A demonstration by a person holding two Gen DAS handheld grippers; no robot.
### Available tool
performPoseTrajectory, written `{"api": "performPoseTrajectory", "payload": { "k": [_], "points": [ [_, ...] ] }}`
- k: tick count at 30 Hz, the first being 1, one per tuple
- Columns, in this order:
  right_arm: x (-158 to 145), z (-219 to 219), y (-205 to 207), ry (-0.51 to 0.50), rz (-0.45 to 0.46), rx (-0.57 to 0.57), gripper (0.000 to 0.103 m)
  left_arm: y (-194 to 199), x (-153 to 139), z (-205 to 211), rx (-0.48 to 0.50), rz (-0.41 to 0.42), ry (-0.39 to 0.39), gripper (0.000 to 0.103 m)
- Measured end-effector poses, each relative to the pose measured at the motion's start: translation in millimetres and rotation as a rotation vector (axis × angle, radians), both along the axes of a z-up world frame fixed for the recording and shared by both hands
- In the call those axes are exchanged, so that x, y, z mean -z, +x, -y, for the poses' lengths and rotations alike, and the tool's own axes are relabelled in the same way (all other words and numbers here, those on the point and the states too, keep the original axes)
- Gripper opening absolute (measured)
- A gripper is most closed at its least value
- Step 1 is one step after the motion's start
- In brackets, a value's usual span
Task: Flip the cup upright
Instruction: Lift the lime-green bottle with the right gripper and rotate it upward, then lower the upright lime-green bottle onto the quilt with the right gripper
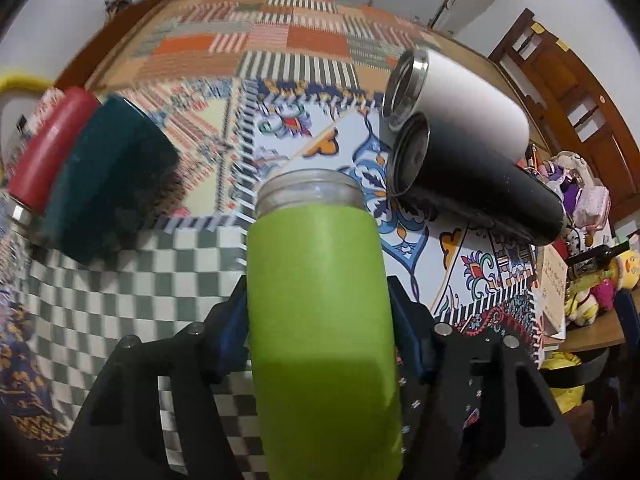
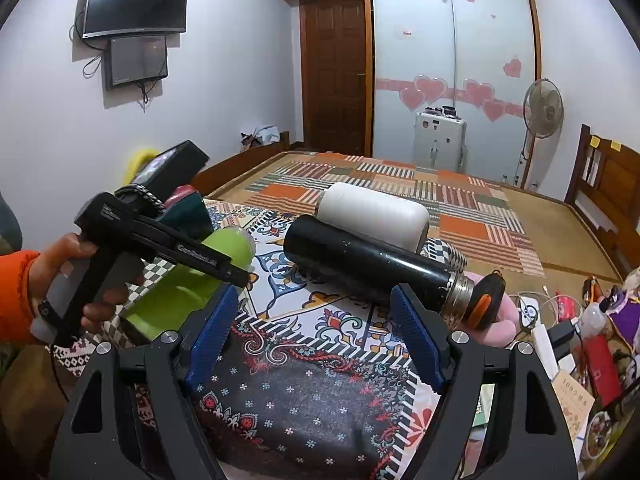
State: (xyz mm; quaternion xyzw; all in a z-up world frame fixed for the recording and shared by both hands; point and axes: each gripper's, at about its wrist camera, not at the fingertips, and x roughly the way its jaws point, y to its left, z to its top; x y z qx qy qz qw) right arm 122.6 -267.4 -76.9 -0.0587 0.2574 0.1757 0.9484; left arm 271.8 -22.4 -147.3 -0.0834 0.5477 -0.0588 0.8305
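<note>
**Green cup clamped in my left fingers, long axis running straight away from me**

My left gripper (image 1: 320,320) holds the green cup (image 1: 320,312) across its body, one blue pad on each side, the fingers (image 1: 230,328) closed to the cup's width and pressing on it. The cup's long axis lies along my line of sight: its clear threaded mouth (image 1: 310,194) points away from the fingers, toward the patterned cloth (image 1: 304,136), and its base is hidden below, near my palm. From the right wrist view the cup (image 2: 192,280) looks tilted, mouth end higher than the base, neither flat nor upright yet. The base looks close to the checkered cloth, but I cannot tell whether it touches. So the turn, as I judge it, depends on swinging the mouth end up and over the base, with the left hand (image 2: 80,280) doing all of it.

My right gripper (image 2: 316,340) is empty, its fingers (image 2: 212,332) spread wide, hovering over the dark floral cloth. It is apart from the green cup, which lies off to its left. Just ahead of it a black flask (image 2: 368,268) lies on its side, touching a white flask (image 2: 372,212) behind it. A dark teal cup (image 1: 108,184) and a red one (image 1: 52,148) lie on their sides to the left.
</note>
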Motion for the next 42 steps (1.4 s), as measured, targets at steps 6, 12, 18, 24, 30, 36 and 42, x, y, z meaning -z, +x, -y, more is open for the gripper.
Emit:
{"api": "performPoseTrajectory", "payload": {
  "k": [6,12,18,24,30,36,42],
  "points": [
    [-4.5,-2.1,-2.1,0.027,0.011,-0.010,0.076,-34.6,-38.5,-6.8,0.032,0.128,0.010,0.063],
    [-8.9,-9.2,-1.6,0.047,0.021,-0.022,0.077,-74.3,-77.9,1.2,0.085,0.313,0.099,0.062],
    [-14.8,-19.2,-2.8,0.054,0.052,-0.027,0.086,-95.8,-92.6,7.4,0.135,0.418,0.167,0.062],
    [-16.3,-27.3,-1.1,0.053,0.062,-0.028,0.089,-87.4,-93.1,7.1,0.135,0.463,0.176,0.062],
    [-14.5,-31.8,0.4,0.040,0.063,-0.027,0.089,-82.2,-80.9,5.4,0.137,0.442,0.155,0.062],
    [-14.1,-34.0,1.1,0.043,0.056,-0.032,0.089,-89.1,-77.0,5.2,0.142,0.452,0.150,0.062],
    [-13.5,-37.0,-0.6,0.046,0.049,-0.036,0.089,-102.8,-74.8,0.4,0.137,0.467,0.136,0.063]
  ]
}}
